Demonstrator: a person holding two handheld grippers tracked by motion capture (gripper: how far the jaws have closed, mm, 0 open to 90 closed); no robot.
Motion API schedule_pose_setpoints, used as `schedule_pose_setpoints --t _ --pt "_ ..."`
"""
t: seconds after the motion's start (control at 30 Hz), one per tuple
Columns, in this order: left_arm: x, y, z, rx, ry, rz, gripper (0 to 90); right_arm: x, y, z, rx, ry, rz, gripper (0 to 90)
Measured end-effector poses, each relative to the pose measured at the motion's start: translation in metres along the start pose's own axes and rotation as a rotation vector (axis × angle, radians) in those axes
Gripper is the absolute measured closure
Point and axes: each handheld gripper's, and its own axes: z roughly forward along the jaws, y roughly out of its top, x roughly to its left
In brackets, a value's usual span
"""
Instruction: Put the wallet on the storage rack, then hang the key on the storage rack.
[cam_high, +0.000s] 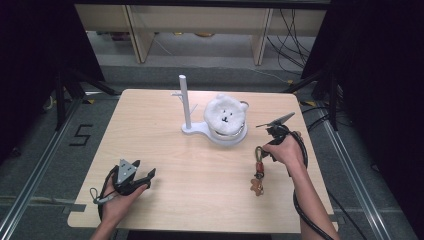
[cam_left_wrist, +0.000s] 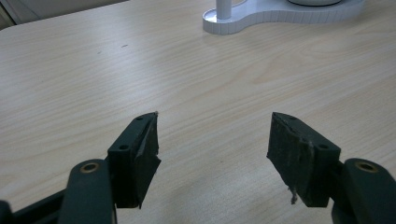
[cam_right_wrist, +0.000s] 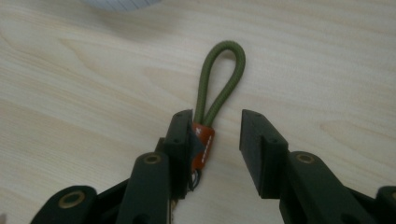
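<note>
A keychain (cam_high: 258, 172) lies on the right of the wooden table: an olive cord loop (cam_right_wrist: 224, 70), an orange sleeve (cam_right_wrist: 204, 144) and a small brown bear charm (cam_high: 256, 188). My right gripper (cam_right_wrist: 217, 128) is open and lowered over it, its jaws either side of the orange sleeve. The sleeve touches one jaw and a gap stays to the other. In the high view the right gripper (cam_high: 264, 155) sits at the loop end. My left gripper (cam_high: 145, 172) rests open near the front left, nothing between its jaws (cam_left_wrist: 214, 135).
A white stand (cam_high: 197, 129) with an upright post (cam_high: 185, 100) is at the table's middle back, its base (cam_left_wrist: 280, 18) ahead of the left gripper. A white plush bear head (cam_high: 225, 115) sits on its round part. Cables trail on the floor behind.
</note>
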Motion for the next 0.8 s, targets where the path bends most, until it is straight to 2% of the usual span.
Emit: schedule_pose_setpoints --t 0.07,0.1,0.17,0.27,0.33,0.4,0.43,0.47,0.57,0.6,0.63,0.67,0.73,0.8 --pt "0.000 0.000 0.000 -0.002 0.002 0.001 33.1 -0.001 -0.001 0.002 0.002 0.002 0.012 65.0" --pt "0.000 0.000 -0.001 0.003 0.005 0.002 33.0 0.001 -0.001 0.000 0.034 0.000 0.049 65.0" --pt "-0.001 -0.001 -0.002 0.001 0.003 -0.006 33.0 0.000 -0.001 0.000 0.039 -0.002 0.031 64.9" --pt "-0.001 0.000 -0.001 0.003 0.004 -0.006 33.1 0.000 -0.002 0.002 0.033 0.000 0.038 64.7" --pt "-0.001 0.000 -0.001 0.010 0.005 0.000 33.1 -0.003 -0.002 0.007 0.018 0.006 -0.005 64.4" --pt "-0.001 0.000 -0.001 0.008 0.007 -0.002 33.1 -0.002 -0.003 0.009 0.017 0.012 0.011 64.3" --pt "-0.001 0.000 -0.001 0.007 0.008 -0.003 33.1 -0.003 -0.003 0.010 0.042 0.013 0.007 64.3" --pt "0.000 0.000 -0.001 0.004 0.004 -0.008 33.1 -0.001 -0.004 0.012 0.072 0.013 0.044 63.9" --pt "0.000 0.000 -0.002 0.003 0.010 -0.009 33.1 -0.003 -0.004 0.014 0.087 0.010 0.037 63.6" --pt "0.000 0.000 -0.001 0.004 0.011 -0.010 33.1 -0.003 -0.005 0.017 0.070 0.019 0.040 63.3" --pt "0.000 0.000 -0.001 0.003 0.009 -0.010 33.1 -0.005 -0.004 0.020 0.090 0.026 0.017 63.1" --pt "0.000 0.000 -0.001 0.003 0.009 -0.010 33.1 -0.005 -0.004 0.020 0.090 0.026 0.017 63.1" --pt "0.000 0.000 0.000 0.008 0.004 -0.009 33.1 -0.002 -0.003 0.023 0.105 0.031 0.046 62.6" --pt "0.000 0.000 0.000 0.005 0.000 -0.012 33.1 -0.003 -0.002 0.025 0.123 0.026 0.038 62.4"
